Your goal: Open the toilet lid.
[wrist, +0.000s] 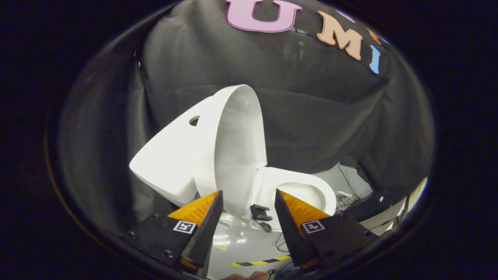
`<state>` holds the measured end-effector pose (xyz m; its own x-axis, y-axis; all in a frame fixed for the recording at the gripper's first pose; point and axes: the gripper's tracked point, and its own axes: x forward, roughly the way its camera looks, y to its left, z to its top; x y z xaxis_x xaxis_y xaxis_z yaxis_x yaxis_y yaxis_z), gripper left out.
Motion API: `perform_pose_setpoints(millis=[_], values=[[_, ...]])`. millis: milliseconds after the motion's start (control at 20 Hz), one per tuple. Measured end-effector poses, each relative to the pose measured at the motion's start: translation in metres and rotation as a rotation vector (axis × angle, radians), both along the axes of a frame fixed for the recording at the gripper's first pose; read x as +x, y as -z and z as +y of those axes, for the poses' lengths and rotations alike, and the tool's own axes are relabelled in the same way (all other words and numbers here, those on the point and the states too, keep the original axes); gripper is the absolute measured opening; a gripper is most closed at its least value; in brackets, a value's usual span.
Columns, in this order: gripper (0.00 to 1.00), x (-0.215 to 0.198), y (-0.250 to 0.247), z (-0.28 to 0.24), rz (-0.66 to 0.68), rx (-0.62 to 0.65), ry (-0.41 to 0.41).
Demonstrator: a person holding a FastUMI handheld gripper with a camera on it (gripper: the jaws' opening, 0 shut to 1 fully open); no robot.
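The picture is mostly dark, because the black cloth wall [311, 116] soaks up light. The white toilet lid [237, 147] looks very bright, almost glowing. The shiny floor [237, 241] at 6 o'clock shows white glare spots. Straight things bend near the round edges. The gripper [249, 202] fingers, spread apart, look sharp.

tongs [249, 202] spread, gap between them empty | raised toilet lid [237, 147] and tank [171, 155] just ahead block passage | bowl rim [307, 190] unobstructed | floor [237, 241] below open
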<state>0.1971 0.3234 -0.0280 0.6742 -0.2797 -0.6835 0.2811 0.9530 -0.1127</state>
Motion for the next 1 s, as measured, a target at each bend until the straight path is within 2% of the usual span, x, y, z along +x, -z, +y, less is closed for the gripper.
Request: perform_pose_setpoints(millis=[50,150,300,450,800,1000], values=[[0.85,0.003,0.000,0.006,-0.020,0.031,-0.019],[1.00,0.005,0.002,0.019,-0.057,0.060,-0.041],[1.00,-0.011,-0.013,0.018,-0.124,0.047,-0.050],[1.00,-0.021,-0.031,0.014,-0.252,0.050,-0.065],[1.00,-0.064,-0.065,-0.026,-0.428,0.046,-0.101],[0.99,-0.087,-0.083,-0.047,-0.544,0.086,-0.130]])
